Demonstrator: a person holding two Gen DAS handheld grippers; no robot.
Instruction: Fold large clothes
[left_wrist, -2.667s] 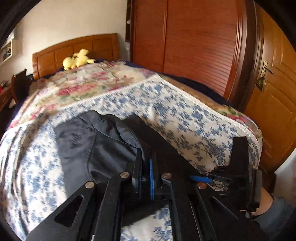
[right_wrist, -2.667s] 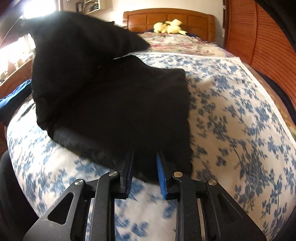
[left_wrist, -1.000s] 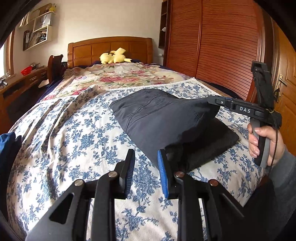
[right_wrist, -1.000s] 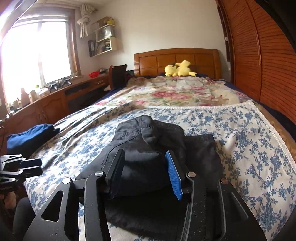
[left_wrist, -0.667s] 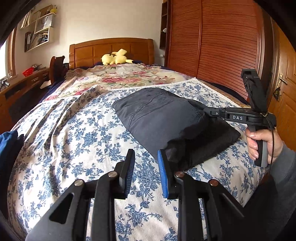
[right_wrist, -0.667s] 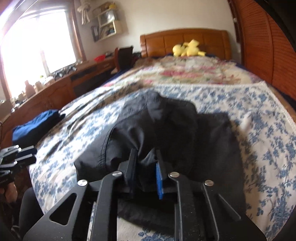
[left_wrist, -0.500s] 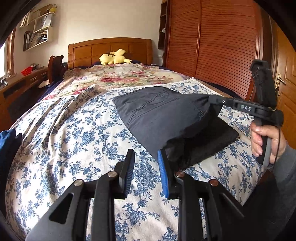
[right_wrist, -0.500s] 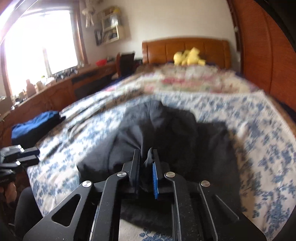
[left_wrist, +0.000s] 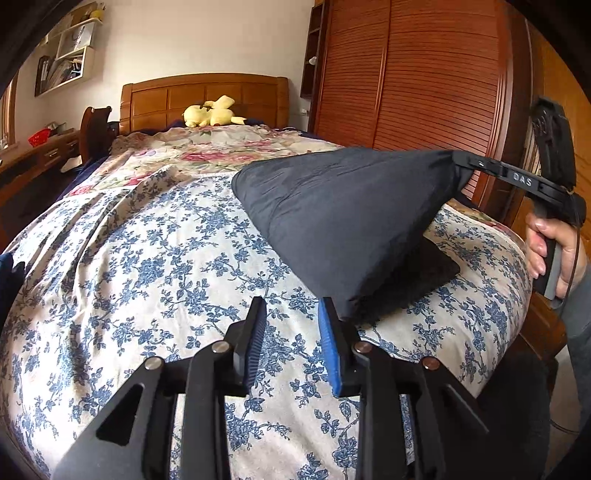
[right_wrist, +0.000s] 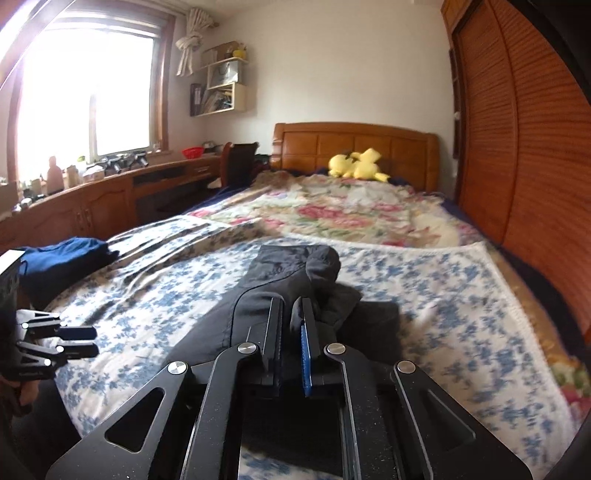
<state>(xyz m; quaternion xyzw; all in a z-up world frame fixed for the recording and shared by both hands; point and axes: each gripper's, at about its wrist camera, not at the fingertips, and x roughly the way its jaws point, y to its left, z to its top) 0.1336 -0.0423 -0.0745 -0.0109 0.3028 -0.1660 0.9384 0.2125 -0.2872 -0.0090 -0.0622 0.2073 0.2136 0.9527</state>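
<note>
A dark grey garment (left_wrist: 343, 221) lies partly folded on the blue-flowered bedspread (left_wrist: 155, 258). My right gripper (right_wrist: 291, 314) is shut on its near corner and holds that corner raised, so the cloth hangs like a tent; the gripper also shows in the left wrist view (left_wrist: 458, 166) at the right. The garment shows in the right wrist view (right_wrist: 291, 273) too. My left gripper (left_wrist: 291, 321) is open and empty, low over the bedspread just left of the garment's near edge. It shows at the left edge of the right wrist view (right_wrist: 92, 341).
A folded blue garment (right_wrist: 62, 258) lies at the bed's left edge. A yellow plush toy (left_wrist: 212, 114) sits by the wooden headboard (left_wrist: 203, 96). A slatted wooden wardrobe (left_wrist: 406, 74) stands along the right. A desk (right_wrist: 92, 199) runs under the window.
My right gripper closed on the garment's corner and lifted it higher toward the right. My left gripper let go of the cloth earlier and stays open and nearly still.
</note>
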